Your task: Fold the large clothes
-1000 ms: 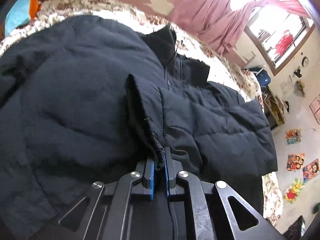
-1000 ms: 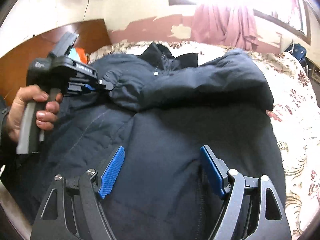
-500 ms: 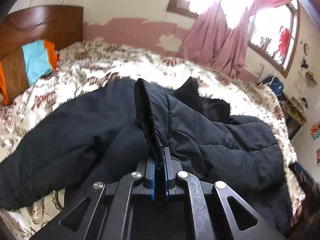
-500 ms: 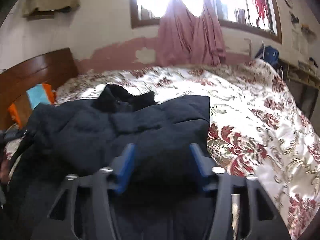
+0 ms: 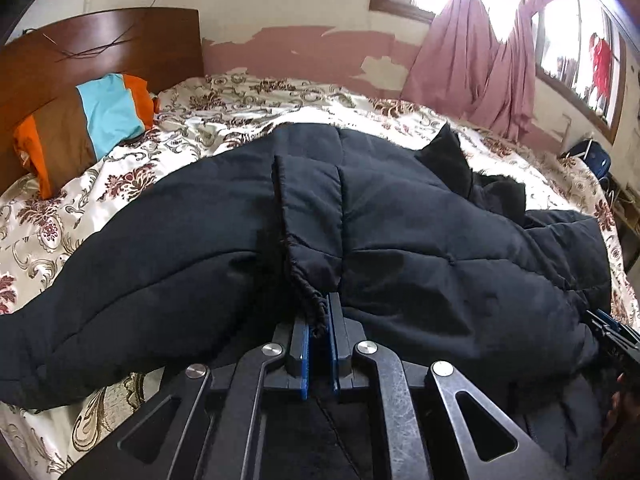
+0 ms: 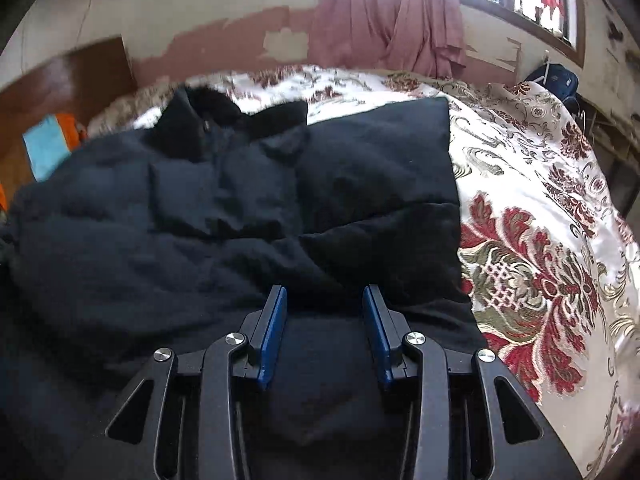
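Observation:
A large dark navy padded jacket (image 5: 420, 240) lies spread on the bed, collar toward the far wall. My left gripper (image 5: 319, 316) is shut on the gathered sleeve cuff (image 5: 308, 272), which lies folded across the jacket's body. In the right wrist view the jacket (image 6: 240, 208) fills the left and middle, with its black collar (image 6: 200, 116) at the back. My right gripper (image 6: 326, 312) is open, its blue pads (image 6: 276, 320) low over the jacket's near hem with dark fabric between them. The right gripper's edge shows at the left wrist view's right border (image 5: 616, 336).
The bed has a cream floral bedspread (image 6: 532, 264), bare to the jacket's right. A striped orange, brown and blue pillow (image 5: 84, 120) leans on the wooden headboard (image 5: 100, 48). Pink curtains (image 5: 472, 60) hang by the window behind the bed.
My left gripper has drawn the cuff back and low toward the near edge. My right gripper has dropped to the hem and its jaws have narrowed.

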`<state>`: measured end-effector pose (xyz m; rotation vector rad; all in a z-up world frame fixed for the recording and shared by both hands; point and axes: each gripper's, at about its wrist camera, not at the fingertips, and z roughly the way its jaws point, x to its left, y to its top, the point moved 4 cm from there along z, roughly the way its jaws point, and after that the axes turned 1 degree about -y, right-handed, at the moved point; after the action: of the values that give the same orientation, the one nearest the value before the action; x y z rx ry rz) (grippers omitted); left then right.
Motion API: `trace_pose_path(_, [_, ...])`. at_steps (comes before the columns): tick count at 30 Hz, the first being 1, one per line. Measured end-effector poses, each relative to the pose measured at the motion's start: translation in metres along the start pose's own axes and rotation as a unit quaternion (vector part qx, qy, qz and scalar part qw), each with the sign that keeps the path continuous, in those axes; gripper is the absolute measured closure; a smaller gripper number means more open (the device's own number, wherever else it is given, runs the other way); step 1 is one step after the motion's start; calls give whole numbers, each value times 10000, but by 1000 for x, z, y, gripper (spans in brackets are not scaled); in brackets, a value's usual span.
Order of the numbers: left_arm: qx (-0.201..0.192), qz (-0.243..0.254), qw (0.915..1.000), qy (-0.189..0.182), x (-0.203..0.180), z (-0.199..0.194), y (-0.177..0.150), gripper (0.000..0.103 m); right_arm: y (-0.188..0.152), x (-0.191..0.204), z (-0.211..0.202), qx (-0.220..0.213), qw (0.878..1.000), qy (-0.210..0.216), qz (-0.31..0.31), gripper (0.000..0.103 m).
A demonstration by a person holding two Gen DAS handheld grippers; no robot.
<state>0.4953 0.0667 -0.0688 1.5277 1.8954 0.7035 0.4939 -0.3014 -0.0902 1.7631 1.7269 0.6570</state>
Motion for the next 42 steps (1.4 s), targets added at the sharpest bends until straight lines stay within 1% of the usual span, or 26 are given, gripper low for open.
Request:
trace_pose_path(1, [51,-31,10000,14,1,2,0,91,-1,3,2,42,10000,-49,-50,67])
trace_pose_path(2, [71,-53,10000,-6,2,2,1,91,-1,5,3,54,9999,-81,-69,67])
trace_pose_path(3, [66,-122,9999,-90,3,1,1,91,-2,4,1,37,9999,-90,-64,67])
trace_pose_path(5, [59,-392,9986,-364,12,-5,1,86,-4,7,-4,-56,9999,-80,-27,66])
trace_pose_path(6, [62,-543,9974,-463,17,-9,0,78,-5,8,-6,-113,9999,-59,-16,64])
trace_pose_path(7, [59,-738,9957,-565,25,-15,-1,70,-5,8,-8,-170,9999,-19,-22,60])
trace_pose_path(8, [47,-869,9942,-635,31,-20,-2,65,-7,9,-11,-210,9998,6,-30,57])
trace_pose_path(10, [-66,-1233,9872,-1012,48,-37,-7,42,-7,13,-13,-295,9995,63,-118,48])
trace_pose_path(11, [-123,-1385,9832,-1182,55,-45,-9,37,-8,16,-14,-335,9993,67,-147,46])
trace_pose_path(12, [-214,-1598,9780,-1324,65,-55,-13,24,-8,16,-18,-374,9991,85,-163,43])
trace_pose_path(13, [-332,-1793,9752,-1254,78,-66,-19,11,-7,16,-20,-426,9989,112,-161,40])
trace_pose_path(14, [-414,-1905,9742,-1135,87,-73,-22,8,-6,16,-23,-466,9987,114,-154,39])
trace_pose_path(15, [-495,-2016,9730,-1012,100,-82,-28,8,-4,16,-27,-474,9987,58,-154,36])
trace_pose_path(16, [-516,-2086,9717,-985,112,-89,-34,8,-2,17,-32,-469,9987,-64,-172,32])
trace_pose_path(18, [-443,-2198,9704,-892,134,-97,-45,8,1,19,-45,-443,9981,-414,-80,29])
trace_pose_path(19, [-367,-2279,9698,-793,148,-100,-52,8,2,23,-53,-452,9981,-414,30,28])
trace_pose_path(20, [-303,-2353,9686,-751,160,-100,-56,8,3,27,-58,-463,9983,-336,98,27])
trace_pose_path(21, [-214,-2474,9659,-728,175,-101,-63,8,6,40,-68,-507,9985,-104,157,26])
trace_pose_path(23, [-88,-2754,9592,-632,203,-100,-77,8,10,68,-81,-612,9980,157,-6,21])
trace_pose_path(24, [-52,-2948,9539,-550,219,-100,-85,8,11,84,-85,-678,9973,220,-161,19])
trace_pose_path(27, [-6,-3420,9385,-471,259,-99,-107,8,14,133,-93,-822,9937,405,-645,18])
trace_pose_path(28, [16,-3613,9314,-449,273,-98,-114,8,15,148,-94,-854,9922,484,-772,18])
trace_pose_path(31, [20,-3996,9158,-415,301,-94,-127,8,20,187,-94,-886,9887,724,-971,18])
trace_pose_path(34, [-4,-4249,9044,-387,324,-91,-134,8,30,218,-88,-922,9869,878,-990,18])
trace_pose_path(37, [-34,-4336,8994,-550,337,-88,-134,8,38,245,-77,-918,9868,867,-1011,18])
trace_pose_path(42, [-177,-4279,9017,-590,345,-80,-128,10,39,286,-45,-723,9891,769,-1030,18])
